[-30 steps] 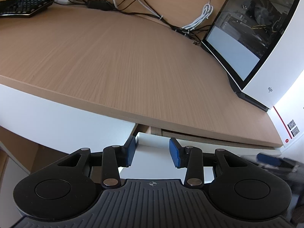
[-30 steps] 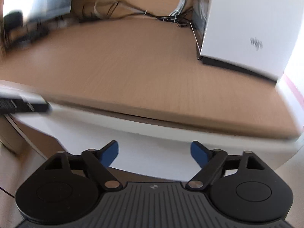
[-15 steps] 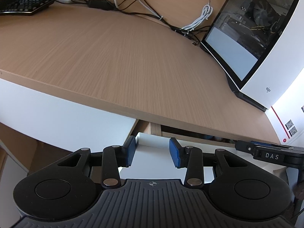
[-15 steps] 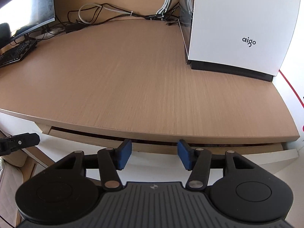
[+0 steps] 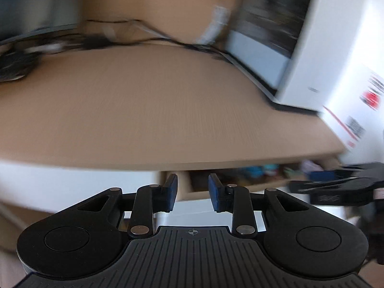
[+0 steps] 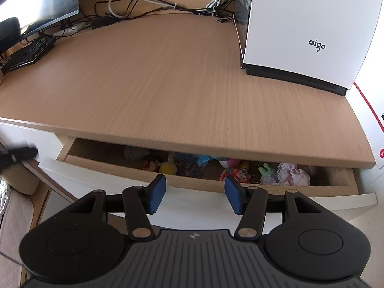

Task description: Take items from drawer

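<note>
Under the wooden desk top the drawer stands pulled out. Inside it lie several small toys, among them a yellow one, a green plush and a lilac plush. My right gripper hovers over the drawer's white front, jaws apart, gripping nothing. The left wrist view is blurred. There my left gripper is at the left end of the drawer. Its jaws are closing, with the drawer's corner in the gap and the pads clear of it. The right gripper shows at that view's right edge.
A white computer case stands on the desk at the back right, with a white box with a red stripe beside it. A monitor, a keyboard and cables fill the back left.
The drawer has slid from barely ajar to well open, and its toys now show. My left gripper has risen and rolled, with its jaws narrower. The right jaws narrowed earlier, then held.
</note>
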The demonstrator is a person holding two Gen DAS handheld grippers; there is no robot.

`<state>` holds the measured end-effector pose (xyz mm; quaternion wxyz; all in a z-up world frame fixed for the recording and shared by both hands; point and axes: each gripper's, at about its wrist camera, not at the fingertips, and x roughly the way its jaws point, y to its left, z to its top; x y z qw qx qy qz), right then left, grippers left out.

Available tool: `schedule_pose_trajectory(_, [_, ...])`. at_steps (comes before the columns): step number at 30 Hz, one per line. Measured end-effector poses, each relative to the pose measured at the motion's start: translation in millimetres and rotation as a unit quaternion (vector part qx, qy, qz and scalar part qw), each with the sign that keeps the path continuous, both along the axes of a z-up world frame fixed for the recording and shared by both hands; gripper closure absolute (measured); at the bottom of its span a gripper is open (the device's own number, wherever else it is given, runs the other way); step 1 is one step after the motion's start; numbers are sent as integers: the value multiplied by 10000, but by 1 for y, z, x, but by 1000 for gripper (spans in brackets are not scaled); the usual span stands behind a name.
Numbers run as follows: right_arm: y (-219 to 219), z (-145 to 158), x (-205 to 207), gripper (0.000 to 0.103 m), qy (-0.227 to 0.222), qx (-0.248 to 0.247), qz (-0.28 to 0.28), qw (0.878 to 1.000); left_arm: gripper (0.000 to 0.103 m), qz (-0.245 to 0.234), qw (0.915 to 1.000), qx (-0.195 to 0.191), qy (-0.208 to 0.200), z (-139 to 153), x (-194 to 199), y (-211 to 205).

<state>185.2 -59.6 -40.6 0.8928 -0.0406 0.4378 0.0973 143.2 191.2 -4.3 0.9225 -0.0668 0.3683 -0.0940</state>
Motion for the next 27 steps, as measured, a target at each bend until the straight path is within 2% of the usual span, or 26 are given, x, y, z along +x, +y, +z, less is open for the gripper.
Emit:
schedule_pose_trajectory(2, [-1, 0, -6, 48, 2, -8, 61, 10000, 70, -408, 9985, 30, 366, -1, 16, -19])
schedule_pose_trajectory(6, [-3, 1, -16, 47, 53, 28, 181, 9998, 71, -493, 9961, 295, 671, -17, 40, -51])
schedule_pose_trajectory(9, [-18, 6, -27, 48, 31, 353, 30, 9994, 71, -566, 9930, 400, 952, -30, 55, -71])
schedule_pose_trajectory(12, [-37, 14, -30, 46, -248, 190, -164, 9994, 72, -599, 9926, 451, 959, -31, 60, -82])
schedule_pose_trajectory(14, [-51, 14, -26, 44, -271, 207, -305, 9990, 72, -591, 9922, 370, 1032, -32, 63, -84])
schedule_pose_trajectory(19, [-73, 6, -9, 43, -139, 308, -486, 9982, 72, -382, 9934, 142, 1076, -36, 56, -81])
schedule_pose_trajectory(22, [-71, -2, -3, 42, -43, 262, -435, 9987, 72, -240, 9938, 112, 1082, -35, 52, -81])
schedule_pose_trajectory(24, [-69, -9, -2, 41, 177, 237, -351, 9989, 72, -157, 9936, 80, 1118, -34, 49, -81])
schedule_pose_trajectory(27, [-68, -12, -10, 39, 149, 234, -293, 9992, 72, -102, 9932, 58, 1155, -34, 45, -83])
